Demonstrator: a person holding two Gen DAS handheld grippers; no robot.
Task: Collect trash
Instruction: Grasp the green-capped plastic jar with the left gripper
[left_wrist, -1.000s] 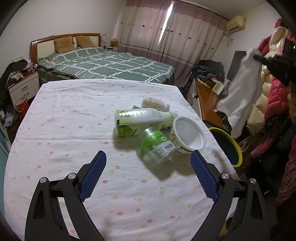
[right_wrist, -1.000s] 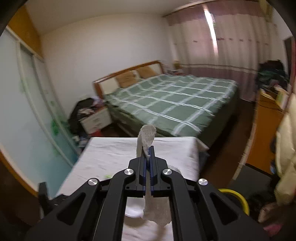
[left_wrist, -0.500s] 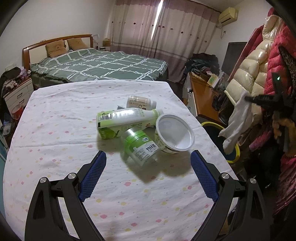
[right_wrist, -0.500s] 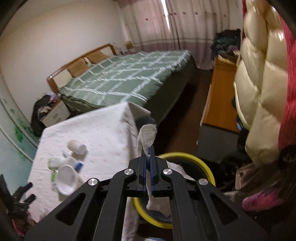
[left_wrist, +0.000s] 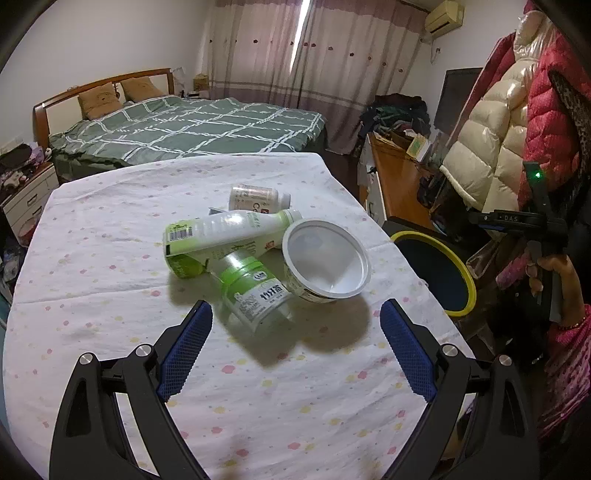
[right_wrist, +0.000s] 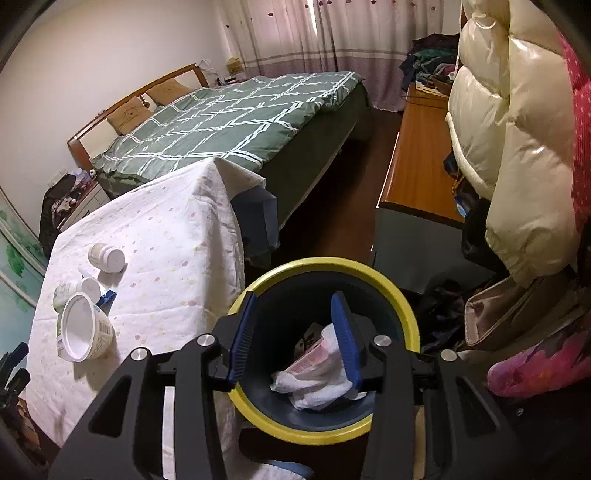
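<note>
Four containers lie heaped mid-surface (left_wrist: 110, 229): tub (left_wrist: 325, 266) on its side, jar (left_wrist: 255, 291), bottle (left_wrist: 229, 232), and a small bottle (left_wrist: 258, 197) behind. The left claw (left_wrist: 293, 356) hovers just short of the jar, jaws wide apart, empty. Risk: the pieces touch, so closing on one may roll the others toward the edge. The right claw (right_wrist: 295, 336), also parted and empty, hangs over the bin (right_wrist: 369, 269); tissue (right_wrist: 317, 380) apparently lies inside.

Your right gripper (right_wrist: 295, 321) has parted its fingers over the yellow-rimmed bin (right_wrist: 384, 282); the white tissue (right_wrist: 317, 384) it pinched now lies inside.
</note>
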